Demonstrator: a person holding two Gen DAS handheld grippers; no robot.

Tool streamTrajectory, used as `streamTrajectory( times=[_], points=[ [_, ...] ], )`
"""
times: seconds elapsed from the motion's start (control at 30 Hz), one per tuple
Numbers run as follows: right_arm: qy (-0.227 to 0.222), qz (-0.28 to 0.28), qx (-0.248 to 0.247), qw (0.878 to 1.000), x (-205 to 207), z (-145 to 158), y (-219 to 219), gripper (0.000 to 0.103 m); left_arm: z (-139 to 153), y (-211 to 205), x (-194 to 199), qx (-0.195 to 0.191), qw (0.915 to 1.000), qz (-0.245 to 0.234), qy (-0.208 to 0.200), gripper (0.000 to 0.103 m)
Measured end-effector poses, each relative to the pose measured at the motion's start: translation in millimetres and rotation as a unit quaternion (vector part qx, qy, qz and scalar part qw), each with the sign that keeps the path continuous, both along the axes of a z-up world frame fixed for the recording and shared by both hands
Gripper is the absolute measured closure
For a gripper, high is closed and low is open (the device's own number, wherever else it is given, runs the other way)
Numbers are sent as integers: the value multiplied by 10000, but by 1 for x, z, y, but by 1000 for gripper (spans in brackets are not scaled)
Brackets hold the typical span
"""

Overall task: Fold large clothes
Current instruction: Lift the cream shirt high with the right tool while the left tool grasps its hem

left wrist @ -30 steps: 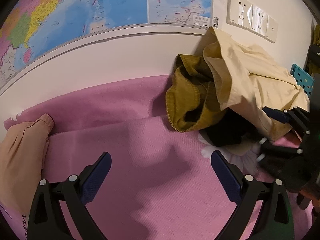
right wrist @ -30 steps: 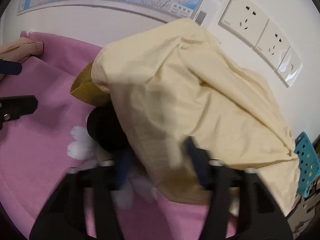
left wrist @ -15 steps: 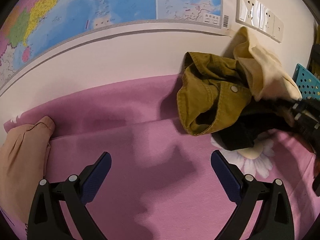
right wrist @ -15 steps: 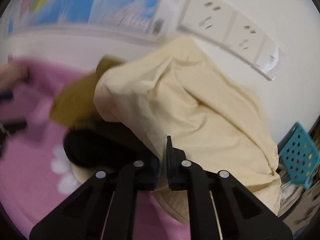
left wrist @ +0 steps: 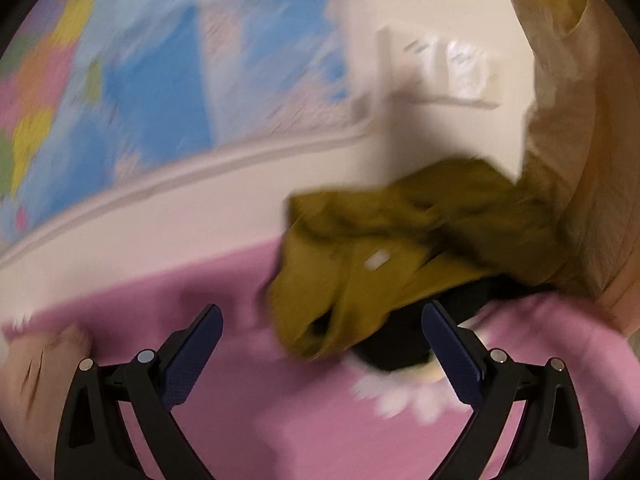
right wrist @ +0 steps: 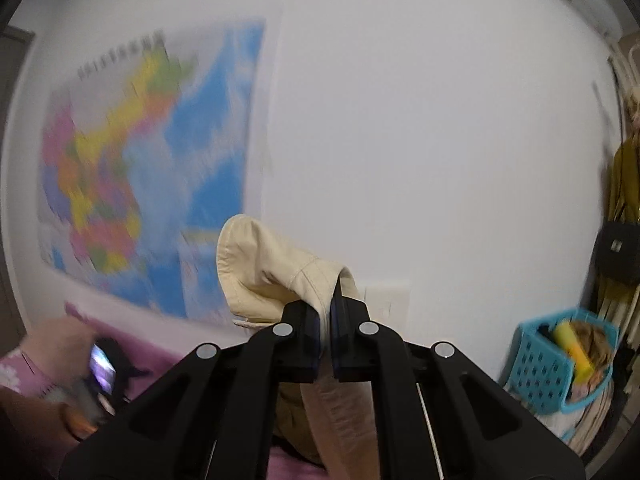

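My right gripper (right wrist: 326, 304) is shut on a fold of the cream garment (right wrist: 272, 272), held high in front of the white wall. In the left wrist view the same cream garment (left wrist: 572, 160) hangs down the right side, lifted off the pile. Under it an olive-green garment (left wrist: 360, 264) lies crumpled over something black (left wrist: 400, 344) on the pink floral sheet (left wrist: 320, 420). My left gripper (left wrist: 320, 344) stands open just in front of the olive garment, nothing between its fingers.
A coloured map (left wrist: 140, 92) and white wall sockets (left wrist: 444, 64) are on the wall behind the bed. A peach cloth (left wrist: 36, 376) lies at the left. A blue plastic basket (right wrist: 560, 360) with clothes stands at the right, by hanging garments (right wrist: 624, 184).
My right gripper closed on the cream garment and rose sharply, pulling it up off the pile and uncovering the olive garment. My left gripper stayed open, lifted a little and moved toward the pile.
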State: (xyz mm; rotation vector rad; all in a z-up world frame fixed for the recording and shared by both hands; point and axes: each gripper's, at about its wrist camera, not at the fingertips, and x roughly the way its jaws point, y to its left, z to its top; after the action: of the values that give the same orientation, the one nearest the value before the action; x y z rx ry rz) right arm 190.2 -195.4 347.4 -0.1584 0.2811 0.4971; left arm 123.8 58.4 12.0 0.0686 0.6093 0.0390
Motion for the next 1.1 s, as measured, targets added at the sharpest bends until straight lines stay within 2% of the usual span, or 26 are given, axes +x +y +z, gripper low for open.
streamTrajectory(
  times=[0.1, 0.13, 0.2, 0.27, 0.3, 0.37, 0.43, 0.5, 0.57, 0.6, 0.63, 0.67, 0.7, 0.73, 0.77, 0.9, 0.97, 1.03, 1.1],
  points=[
    [-460, 398, 296, 9977, -38, 47, -9, 99, 21, -27, 2, -73, 9979, -536, -363, 7],
    [-590, 419, 397, 9966, -47, 61, -13, 99, 31, -38, 1, -221, 9951, -831, -497, 7],
    [-736, 614, 655, 9932, -65, 88, -21, 99, 46, -55, -1, -535, 9868, -1349, -721, 7],
    [-878, 753, 860, 9896, -81, 108, -27, 99, 67, -67, -8, -953, 9702, -1928, -1116, 7],
    [-968, 760, 866, 9886, -89, 117, -27, 99, 75, -73, -13, -1129, 9608, -2185, -1276, 7],
    [-914, 763, 943, 9884, -94, 127, -32, 99, 89, -87, -28, -1658, 9180, -3251, -1553, 7],
    [-779, 753, 978, 9893, -101, 128, -37, 99, 92, -101, -43, -1712, 8861, -3902, -1822, 7],
    [-647, 747, 984, 9902, -107, 127, -42, 99, 88, -120, -49, -1464, 8740, -4150, -2058, 7],
    [-539, 747, 1060, 9901, -111, 126, -47, 99, 82, -136, -43, -1328, 8713, -4311, -1933, 7],
    [-516, 725, 1093, 9900, -113, 127, -50, 99, 79, -145, -36, -1304, 8735, -4308, -1854, 13],
    [-463, 721, 1167, 9895, -115, 127, -55, 99, 77, -149, -32, -1400, 8693, -4391, -1786, 20],
    [-427, 738, 1193, 9892, -116, 126, -55, 99, 77, -150, -29, -1448, 8684, -4409, -1748, 43],
    [-467, 636, 1144, 9903, -119, 126, -57, 99, 77, -151, -27, -1484, 8677, -4430, -1700, 71],
    [-449, 607, 1138, 9906, -119, 124, -59, 99, 79, -153, -23, -1580, 8646, -4503, -1572, 84],
    [-413, 601, 1162, 9905, -121, 124, -62, 99, 79, -147, -26, -1638, 8660, -4481, -1498, 98],
    [-469, 441, 1188, 9908, -132, 133, -75, 98, 99, -126, -37, -1675, 8751, -4169, -1796, 102],
    [-556, 346, 1180, 9908, -141, 139, -83, 99, 124, -103, -48, -1846, 8733, -3979, -2119, 102],
    [-598, 267, 1273, 9897, -147, 146, -92, 98, 151, -67, -67, -2109, 8636, -3673, -2737, 103],
    [-646, 228, 1252, 9898, -153, 149, -96, 98, 175, -38, -88, -2151, 8522, -3564, -3169, 101]
  ],
)
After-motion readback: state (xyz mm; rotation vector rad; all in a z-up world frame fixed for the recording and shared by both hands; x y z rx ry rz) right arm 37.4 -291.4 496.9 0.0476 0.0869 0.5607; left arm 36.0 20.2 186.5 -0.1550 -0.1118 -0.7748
